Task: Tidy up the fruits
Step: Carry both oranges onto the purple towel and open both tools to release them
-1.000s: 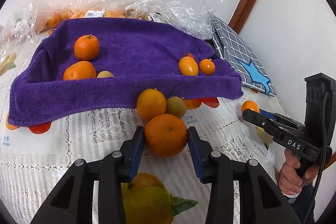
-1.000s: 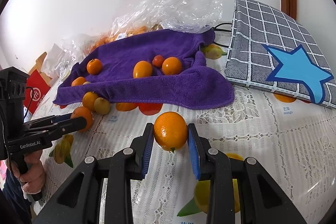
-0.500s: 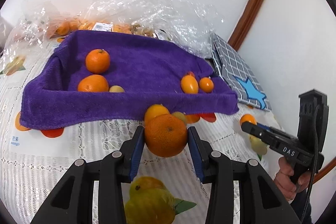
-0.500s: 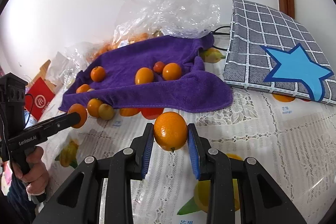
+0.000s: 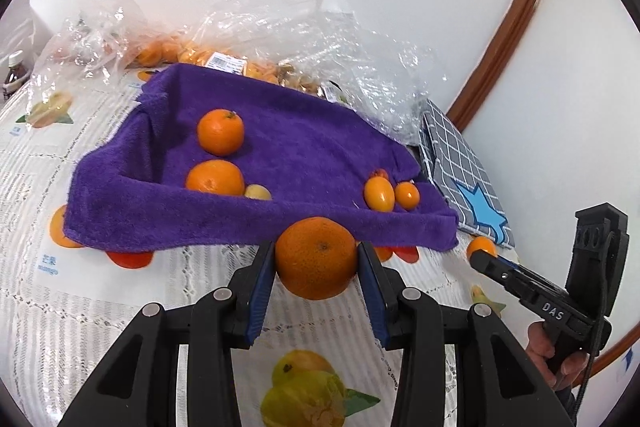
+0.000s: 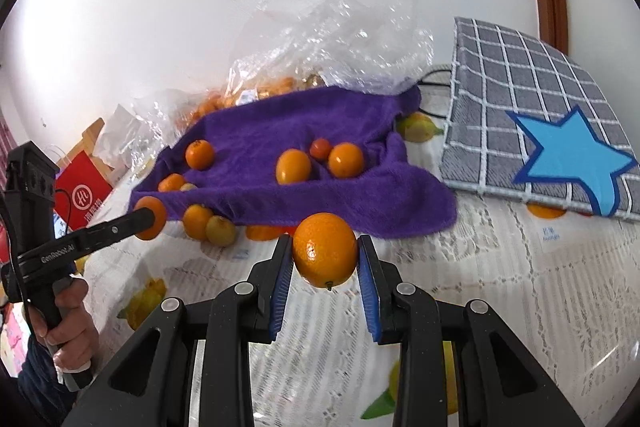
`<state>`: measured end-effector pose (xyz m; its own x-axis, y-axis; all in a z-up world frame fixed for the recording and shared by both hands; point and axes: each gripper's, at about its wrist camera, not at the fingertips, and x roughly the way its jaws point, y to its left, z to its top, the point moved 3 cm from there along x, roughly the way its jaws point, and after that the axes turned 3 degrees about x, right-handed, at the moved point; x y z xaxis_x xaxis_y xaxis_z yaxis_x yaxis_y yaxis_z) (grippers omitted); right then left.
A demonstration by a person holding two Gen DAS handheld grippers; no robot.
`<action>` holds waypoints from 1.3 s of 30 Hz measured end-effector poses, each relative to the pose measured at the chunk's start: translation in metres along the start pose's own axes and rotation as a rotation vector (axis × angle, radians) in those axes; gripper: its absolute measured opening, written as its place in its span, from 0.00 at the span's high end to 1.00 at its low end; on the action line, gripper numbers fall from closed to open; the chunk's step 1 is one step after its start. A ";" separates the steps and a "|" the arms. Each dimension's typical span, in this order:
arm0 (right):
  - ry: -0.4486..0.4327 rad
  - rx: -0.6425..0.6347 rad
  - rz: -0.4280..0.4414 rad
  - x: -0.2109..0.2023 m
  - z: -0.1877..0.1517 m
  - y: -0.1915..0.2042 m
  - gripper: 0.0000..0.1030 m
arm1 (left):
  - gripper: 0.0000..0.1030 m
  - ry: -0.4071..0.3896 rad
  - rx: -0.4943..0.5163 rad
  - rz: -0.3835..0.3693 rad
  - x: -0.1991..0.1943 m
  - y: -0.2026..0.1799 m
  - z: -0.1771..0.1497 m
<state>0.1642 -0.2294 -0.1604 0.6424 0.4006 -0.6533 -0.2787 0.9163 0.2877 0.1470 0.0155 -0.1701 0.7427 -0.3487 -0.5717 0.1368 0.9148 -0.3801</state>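
Observation:
My left gripper (image 5: pixel 317 261) is shut on a rough-skinned orange (image 5: pixel 316 257) and holds it above the tablecloth, just before the near edge of the purple towel (image 5: pixel 280 147). My right gripper (image 6: pixel 325 259) is shut on a smooth orange (image 6: pixel 325 255), also raised in front of the towel (image 6: pixel 320 195). On the towel lie two mandarins (image 5: pixel 220 131) and a small yellow fruit at the left, and three small fruits (image 5: pixel 379 193) at the right. An orange (image 6: pixel 197 221) and a greenish fruit (image 6: pixel 221 230) lie on the cloth by the towel's near edge.
Clear plastic bags (image 5: pixel 300 27) with more fruit lie behind the towel against the wall. A grey checked cushion with a blue star (image 6: pixel 540 123) lies to the right. A red box (image 6: pixel 82 195) and a bottle (image 5: pixel 14 71) stand at the far left.
Both grippers have risen with their oranges. The left one lifted its orange off the table and moved toward the towel's edge; the right one moved closer to the towel.

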 end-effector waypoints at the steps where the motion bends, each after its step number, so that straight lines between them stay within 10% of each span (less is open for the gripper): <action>1: -0.004 -0.003 0.002 -0.001 0.002 0.002 0.69 | 0.62 -0.002 -0.004 0.010 -0.001 0.002 0.001; 23: -0.063 -0.052 -0.047 0.025 0.084 0.017 0.69 | 0.62 -0.075 0.004 0.156 -0.002 0.035 0.090; 39: 0.043 -0.071 -0.106 0.106 0.100 0.005 0.69 | 0.62 0.019 -0.057 0.083 0.048 0.051 0.093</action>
<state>0.3019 -0.1829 -0.1582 0.6405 0.2997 -0.7071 -0.2615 0.9508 0.1661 0.2508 0.0645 -0.1494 0.7376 -0.2760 -0.6163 0.0368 0.9277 -0.3714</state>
